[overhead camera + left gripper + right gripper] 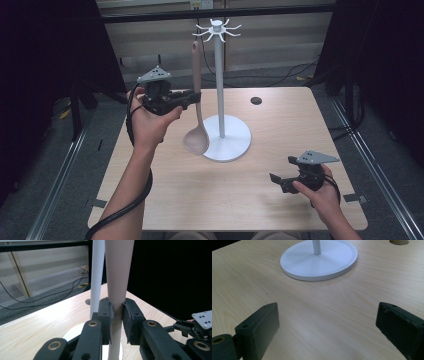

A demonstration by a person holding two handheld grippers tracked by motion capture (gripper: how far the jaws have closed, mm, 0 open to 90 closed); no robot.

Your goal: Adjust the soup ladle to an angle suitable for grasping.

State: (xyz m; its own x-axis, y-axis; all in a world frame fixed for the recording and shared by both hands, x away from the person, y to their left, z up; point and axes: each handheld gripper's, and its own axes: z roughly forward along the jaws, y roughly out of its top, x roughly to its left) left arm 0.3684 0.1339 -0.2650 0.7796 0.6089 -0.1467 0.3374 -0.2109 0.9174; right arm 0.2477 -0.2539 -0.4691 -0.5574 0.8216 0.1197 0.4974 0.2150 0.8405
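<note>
Left gripper (196, 97) clamped on spoon (196, 131) handle, upright just beside white stand (220, 90), bowl hanging near its base, apparently for hooking at top; right gripper (278, 181) unclenched, idle, well clear of stand.

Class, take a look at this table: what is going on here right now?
A person works at a wooden table with a hand-held gripper in each hand. The left hand-held gripper is clamped on the handle of a long pinkish ladle, holding it upright beside a white hook stand, bowl down near the stand's round base. The right hand-held gripper rests low over the table with jaws wide open, holding nothing.
</note>
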